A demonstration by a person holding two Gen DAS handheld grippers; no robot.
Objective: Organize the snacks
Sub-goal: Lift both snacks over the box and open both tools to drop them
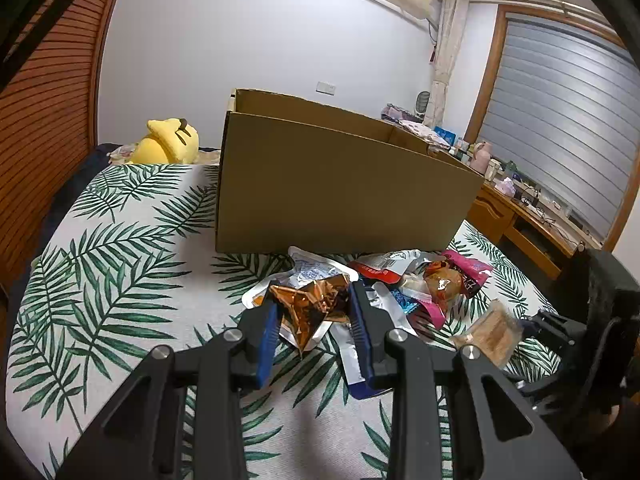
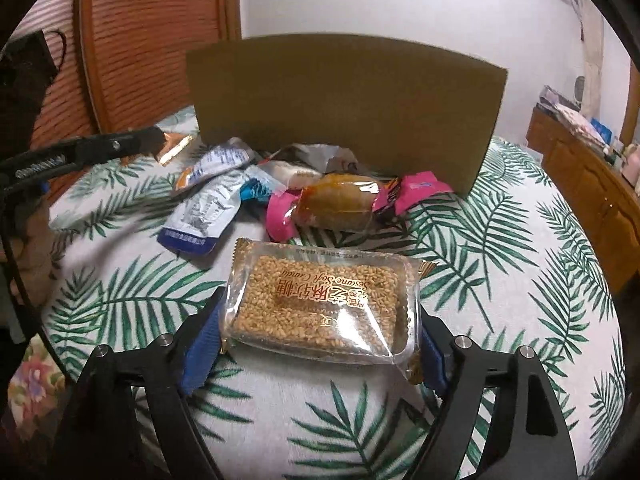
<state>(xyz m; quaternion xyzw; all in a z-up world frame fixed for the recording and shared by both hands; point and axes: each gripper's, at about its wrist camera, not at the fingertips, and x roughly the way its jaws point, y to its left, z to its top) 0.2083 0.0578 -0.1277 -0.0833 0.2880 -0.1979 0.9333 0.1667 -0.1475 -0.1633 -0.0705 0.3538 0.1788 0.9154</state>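
Observation:
An open cardboard box (image 1: 340, 192) stands on a palm-leaf cloth; it also shows in the right wrist view (image 2: 344, 108). A pile of snack packets (image 1: 400, 280) lies in front of it. My left gripper (image 1: 314, 320) is shut on a crinkled orange foil packet (image 1: 312, 300), held just above the cloth. My right gripper (image 2: 320, 328) is shut on a clear sesame candy packet (image 2: 320, 304); that packet shows in the left wrist view (image 1: 492, 332). A pink-ended pastry packet (image 2: 340, 200) and silver-blue sachets (image 2: 204, 208) lie ahead of it.
A yellow plush toy (image 1: 168, 142) lies behind the box to the left. A wooden desk (image 1: 532, 216) with clutter stands to the right by a shuttered window. Slatted wooden doors (image 1: 44, 100) are on the left.

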